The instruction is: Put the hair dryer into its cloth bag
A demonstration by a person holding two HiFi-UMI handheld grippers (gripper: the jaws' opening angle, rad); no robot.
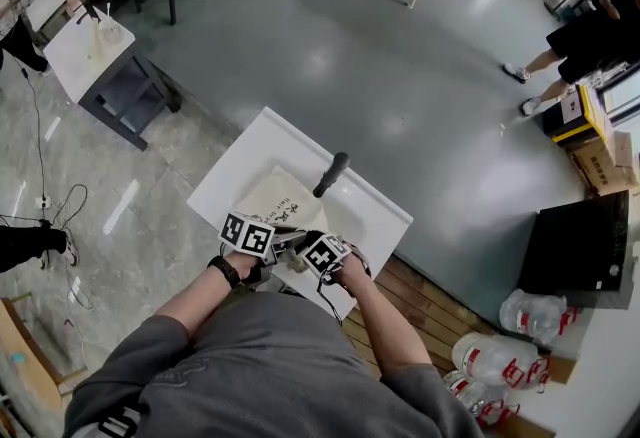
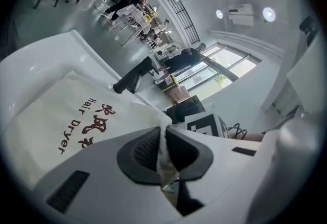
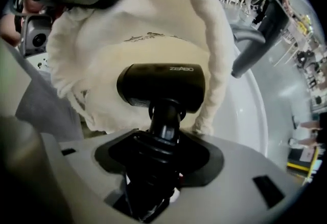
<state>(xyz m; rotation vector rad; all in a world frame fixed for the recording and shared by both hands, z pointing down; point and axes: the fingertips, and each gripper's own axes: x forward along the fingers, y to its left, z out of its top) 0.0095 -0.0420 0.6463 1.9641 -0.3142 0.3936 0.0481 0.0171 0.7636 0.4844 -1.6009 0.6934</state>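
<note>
1. Left claw [image 2: 164, 147] was pinched shut on the rim of the soft cream cloth bag [image 2: 66, 110], which lay on a smooth white tabletop [image 1: 375, 214].
2. Right claw [image 3: 163, 154] gripped the glossy black hair dryer [image 3: 162, 84] by its round handle, barrel head at the bag's open mouth.

We note the left gripper [image 2: 164, 154] with its jaws closed on a bunched edge of the cloth bag [image 2: 66, 115]. The bag is cream, printed "Hair Dryer" in red beside red characters, and lies on the white table [image 2: 46, 59]. Just beyond the bag, a dark handle-shaped object [image 2: 134, 77] rests on the table.
</note>
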